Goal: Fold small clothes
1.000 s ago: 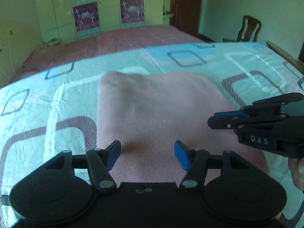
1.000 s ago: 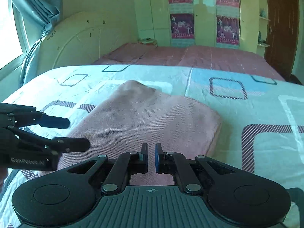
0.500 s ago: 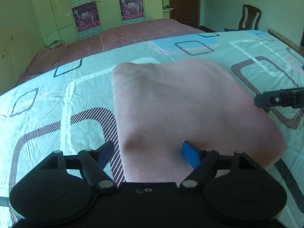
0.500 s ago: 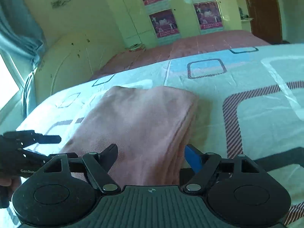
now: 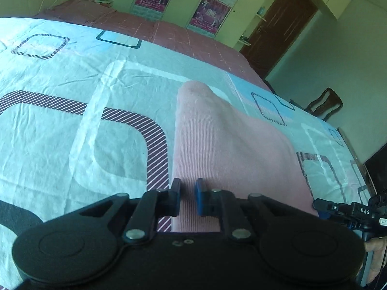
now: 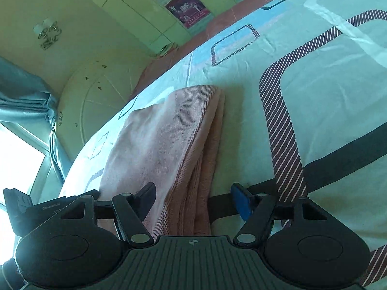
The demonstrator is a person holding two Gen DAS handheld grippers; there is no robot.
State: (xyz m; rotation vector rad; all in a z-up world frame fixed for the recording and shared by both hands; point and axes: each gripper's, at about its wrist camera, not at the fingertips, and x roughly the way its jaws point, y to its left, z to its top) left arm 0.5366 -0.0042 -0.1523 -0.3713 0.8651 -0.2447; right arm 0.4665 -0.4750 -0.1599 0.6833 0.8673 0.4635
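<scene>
Patterned bedsheet (image 5: pixel 72 120) spreads wide around a ribbed pink folded garment (image 5: pixel 229 149); left gripper (image 5: pixel 187 199) closing narrowly on its near edge, right gripper (image 6: pixel 193 200) closing, still wide astride its layered edge.

Bare bedsheet (image 6: pixel 326 101) lies open beside the folded cloth (image 6: pixel 169 145).

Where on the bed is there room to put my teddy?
The bedsheet is bare left of the pink folded cloth, and bare again on its right. The near edge is crowded: left gripper and right gripper.
</scene>
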